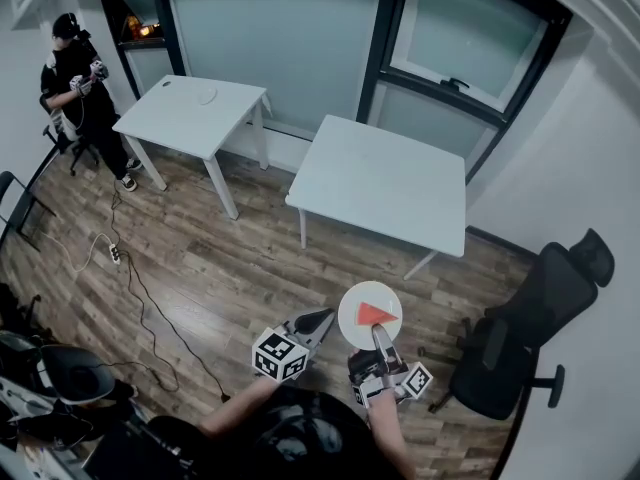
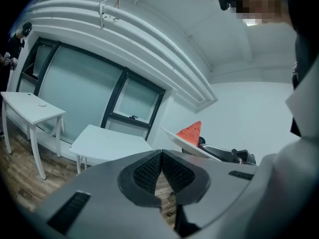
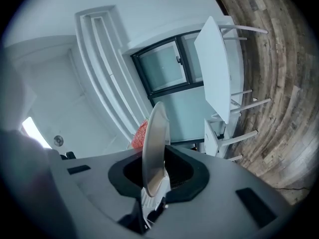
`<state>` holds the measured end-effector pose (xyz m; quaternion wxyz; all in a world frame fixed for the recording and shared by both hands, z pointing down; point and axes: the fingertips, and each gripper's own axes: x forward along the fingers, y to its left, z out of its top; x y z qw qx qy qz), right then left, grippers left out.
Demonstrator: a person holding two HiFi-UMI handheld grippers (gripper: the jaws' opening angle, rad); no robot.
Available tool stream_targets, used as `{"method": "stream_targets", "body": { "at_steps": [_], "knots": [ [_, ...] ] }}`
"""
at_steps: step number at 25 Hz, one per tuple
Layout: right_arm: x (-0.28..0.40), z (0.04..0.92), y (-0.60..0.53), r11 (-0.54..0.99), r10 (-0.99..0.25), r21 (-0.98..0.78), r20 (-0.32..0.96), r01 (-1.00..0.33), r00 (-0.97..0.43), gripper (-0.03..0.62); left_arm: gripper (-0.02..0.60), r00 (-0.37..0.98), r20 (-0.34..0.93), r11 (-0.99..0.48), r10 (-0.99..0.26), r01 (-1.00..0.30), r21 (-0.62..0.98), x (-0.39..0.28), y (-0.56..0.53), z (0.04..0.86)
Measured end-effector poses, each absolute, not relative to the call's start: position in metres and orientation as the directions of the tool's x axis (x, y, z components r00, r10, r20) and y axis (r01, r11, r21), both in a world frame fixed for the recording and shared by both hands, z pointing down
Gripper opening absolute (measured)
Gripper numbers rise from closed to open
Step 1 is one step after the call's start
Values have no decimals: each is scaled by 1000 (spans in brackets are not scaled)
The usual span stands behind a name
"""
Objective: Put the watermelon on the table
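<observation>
A red wedge of watermelon (image 1: pixel 377 315) lies on a small white plate (image 1: pixel 358 307) held in the air above the wooden floor. My right gripper (image 1: pixel 382 340) is shut on the plate's near rim; in the right gripper view the plate (image 3: pixel 153 148) stands edge-on between the jaws with the watermelon (image 3: pixel 139 135) behind it. My left gripper (image 1: pixel 322 320) is shut with nothing in it, just left of the plate. In the left gripper view the plate (image 2: pixel 187 142) and the watermelon (image 2: pixel 191 131) show beyond the closed jaws. A white table (image 1: pixel 385 182) stands ahead.
A second white table (image 1: pixel 192 114) stands at the far left, with a person (image 1: pixel 80 92) beside it. A black office chair (image 1: pixel 525 334) is at the right. A power strip and cable (image 1: pixel 113 254) trail over the floor. Dark-framed windows (image 1: pixel 440 58) line the wall behind the tables.
</observation>
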<state>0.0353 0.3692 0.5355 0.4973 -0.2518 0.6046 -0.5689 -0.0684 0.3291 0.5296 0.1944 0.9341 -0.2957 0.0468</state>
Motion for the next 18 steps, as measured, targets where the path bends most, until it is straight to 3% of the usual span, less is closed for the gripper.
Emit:
{"method": "stream_targets", "body": {
  "at_steps": [9, 18],
  "knots": [
    [22, 537, 295, 237, -894, -942, -307, 237, -327, 67, 6, 871, 212, -804, -444, -492, 335, -65, 245, 536],
    [51, 546, 203, 191, -896, -946, -277, 262, -346, 67, 6, 868, 212, -783, -450, -497, 374, -31, 174, 541]
  ]
}}
